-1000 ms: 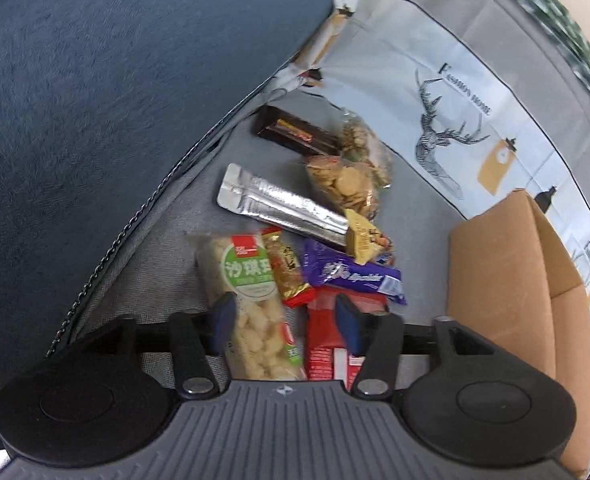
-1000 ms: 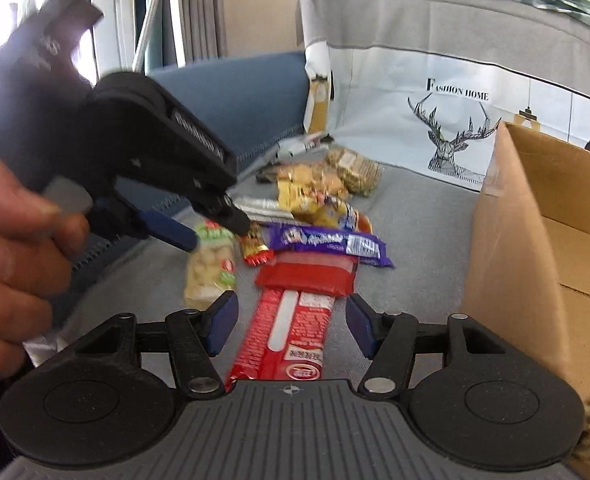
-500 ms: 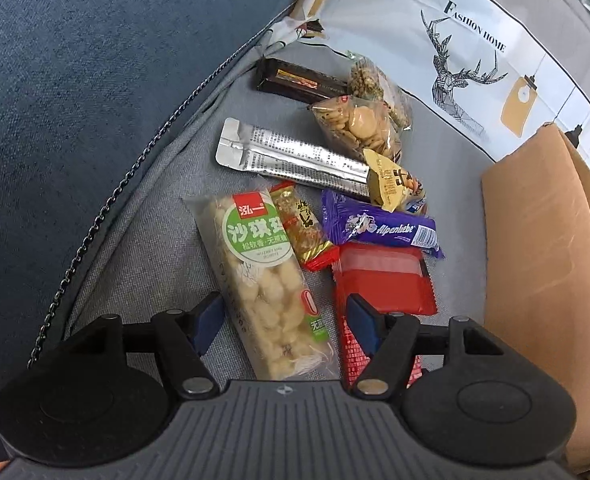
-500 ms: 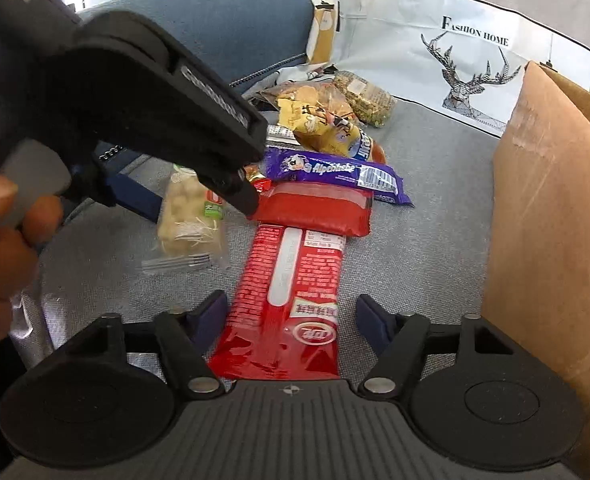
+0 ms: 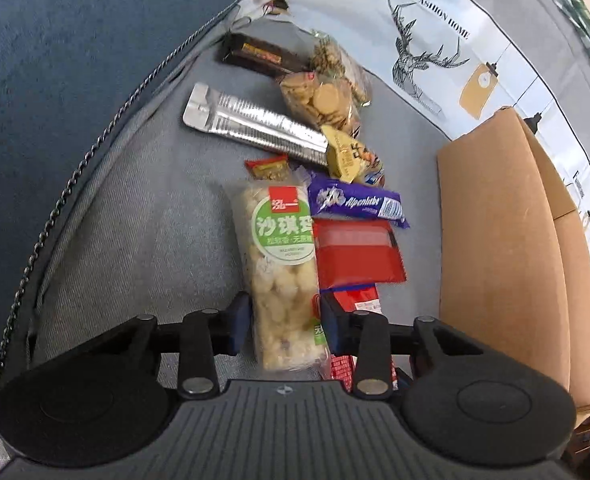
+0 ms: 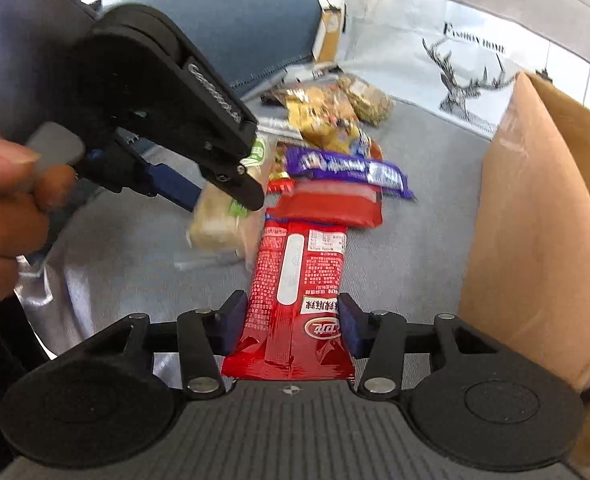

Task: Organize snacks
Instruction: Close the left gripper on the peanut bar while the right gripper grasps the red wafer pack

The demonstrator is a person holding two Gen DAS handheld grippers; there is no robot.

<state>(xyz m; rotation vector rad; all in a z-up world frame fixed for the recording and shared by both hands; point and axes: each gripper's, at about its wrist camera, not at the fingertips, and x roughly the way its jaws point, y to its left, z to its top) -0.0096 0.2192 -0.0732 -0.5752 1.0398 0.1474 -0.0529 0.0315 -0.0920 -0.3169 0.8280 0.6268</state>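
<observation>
Left tongs [image 5: 285, 322] closing, puffed-rice pack [image 5: 281, 268] between the pads; both pads sit at its edges and look to be touching the wrapper. Pack runs from the tongs toward 12 o'clock on the grey cushion [image 5: 135, 208].
Right tongs [image 6: 293, 322] closing too, long red wafer pack [image 6: 299, 284] between them; both pads meet its edges, wrapper creased at the near end. It also points to 12.
From the left view: flat red packet [image 5: 357, 254] at 1 o'clock of the rice pack, touching it; purple Alpenliebe bar [image 5: 359, 202] just beyond it; small red-and-gold snack [image 5: 269, 168] peeks out at the rice pack's far end.
Further at 12: silver foil sachet [image 5: 255, 126], yellow packet [image 5: 349, 156], cookie bag [image 5: 321, 100], dark bar [image 5: 261, 54].
Cardboard box [image 5: 499, 248] at 3 o'clock, apart from the pile.
A person's hand [image 6: 3, 196] at 9 o'clock in the right view, holding the left tool
</observation>
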